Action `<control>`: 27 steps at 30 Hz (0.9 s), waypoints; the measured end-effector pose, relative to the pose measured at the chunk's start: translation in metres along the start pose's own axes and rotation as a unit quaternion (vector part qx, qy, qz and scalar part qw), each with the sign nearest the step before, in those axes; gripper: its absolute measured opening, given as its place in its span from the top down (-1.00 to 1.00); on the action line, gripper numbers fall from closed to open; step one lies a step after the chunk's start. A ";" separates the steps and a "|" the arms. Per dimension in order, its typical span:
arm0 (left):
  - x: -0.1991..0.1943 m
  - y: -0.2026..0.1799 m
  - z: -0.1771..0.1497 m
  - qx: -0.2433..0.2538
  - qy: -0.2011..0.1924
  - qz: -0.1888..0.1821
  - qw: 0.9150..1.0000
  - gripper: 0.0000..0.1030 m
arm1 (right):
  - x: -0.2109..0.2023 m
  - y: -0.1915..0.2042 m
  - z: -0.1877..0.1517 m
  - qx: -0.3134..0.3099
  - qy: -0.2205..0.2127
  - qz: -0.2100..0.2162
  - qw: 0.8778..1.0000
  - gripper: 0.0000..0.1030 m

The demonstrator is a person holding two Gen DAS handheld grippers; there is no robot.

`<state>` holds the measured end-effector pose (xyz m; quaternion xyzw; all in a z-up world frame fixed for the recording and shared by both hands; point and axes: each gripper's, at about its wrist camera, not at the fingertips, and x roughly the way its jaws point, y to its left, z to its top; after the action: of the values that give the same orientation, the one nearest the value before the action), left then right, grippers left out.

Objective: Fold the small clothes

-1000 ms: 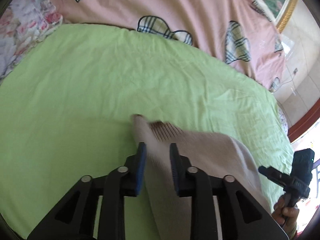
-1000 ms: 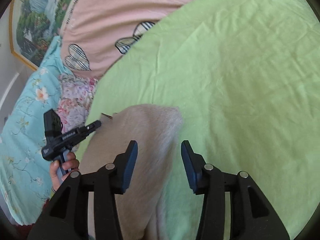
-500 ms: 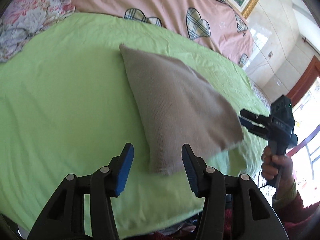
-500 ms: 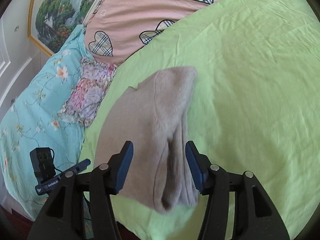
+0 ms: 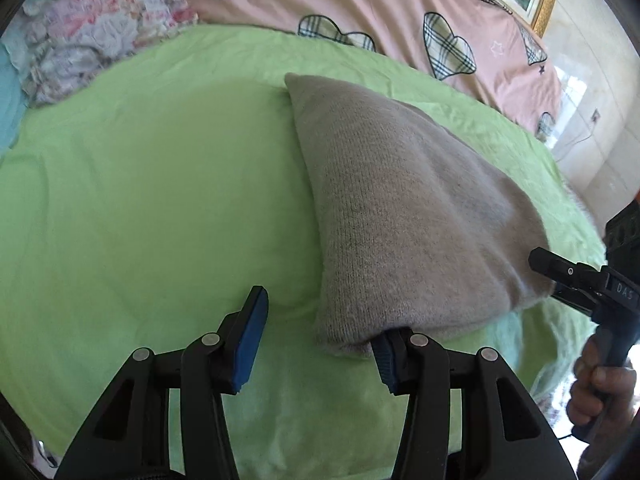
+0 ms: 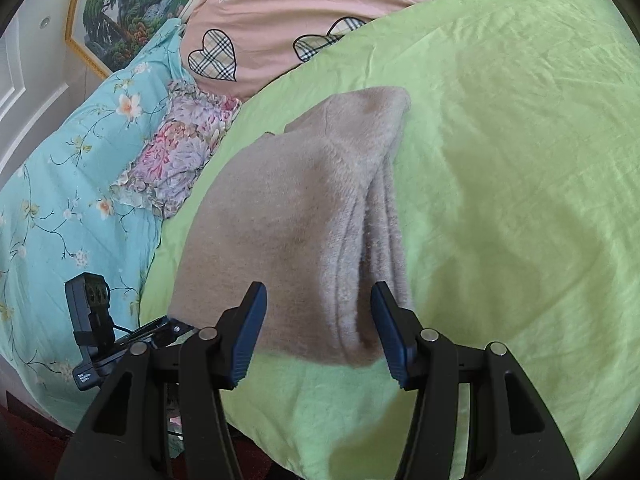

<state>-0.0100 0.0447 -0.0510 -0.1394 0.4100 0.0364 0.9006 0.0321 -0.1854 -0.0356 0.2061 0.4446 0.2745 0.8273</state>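
The left wrist view shows the person's hand (image 5: 600, 392) on the right gripper (image 5: 560, 280) at the sweater's right corner; the right wrist view shows a teal floral quilt (image 6: 60, 184) and framed painting (image 6: 132, 4) on the left. The folded beige sweater (image 5: 412, 208) lies on the green sheet (image 5: 140, 200). The left gripper (image 5: 320, 344) jaws are apart and closing, its near left corner draped over the right one. The right gripper's jaws, apart and closing, straddle the near right corner without pressing.
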 end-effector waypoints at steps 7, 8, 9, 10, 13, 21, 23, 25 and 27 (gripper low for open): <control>-0.021 -0.023 -0.004 0.058 -0.034 0.054 0.996 0.78 | -0.034 0.016 0.023 -0.019 -0.047 0.045 0.998 0.88; -0.020 -0.026 -0.006 0.067 -0.031 0.060 0.995 0.80 | -0.045 0.020 0.028 -0.034 -0.055 0.043 0.997 0.88; -0.014 -0.027 -0.011 0.073 -0.021 0.066 0.995 0.80 | -0.048 0.022 0.031 -0.047 -0.052 0.034 0.997 0.88; -0.009 -0.027 -0.013 0.074 -0.011 0.071 0.995 0.81 | -0.047 0.020 0.031 -0.054 -0.048 0.020 0.997 0.88; -0.009 -0.027 -0.018 0.072 -0.004 0.073 0.995 0.82 | -0.024 0.006 0.022 -0.068 -0.006 -0.041 0.997 0.89; -0.007 -0.024 -0.019 0.063 0.010 0.066 0.996 0.82 | -0.005 -0.015 0.001 -0.055 0.033 -0.076 0.995 0.89; -0.004 -0.023 -0.019 0.059 0.017 0.063 0.996 0.82 | 0.000 -0.019 -0.003 -0.058 0.044 -0.085 0.994 0.90; -0.002 -0.019 -0.017 0.052 0.019 0.056 0.997 0.82 | -0.002 -0.018 -0.002 -0.058 0.041 -0.087 0.994 0.90; 0.002 -0.016 -0.018 0.045 0.025 0.051 0.997 0.82 | 0.003 -0.022 -0.003 -0.054 0.041 -0.088 0.994 0.91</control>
<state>-0.0188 0.0246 -0.0603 -0.0785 0.4404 0.0599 0.8923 0.0363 -0.1997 -0.0517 0.1102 0.4791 0.2327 0.8392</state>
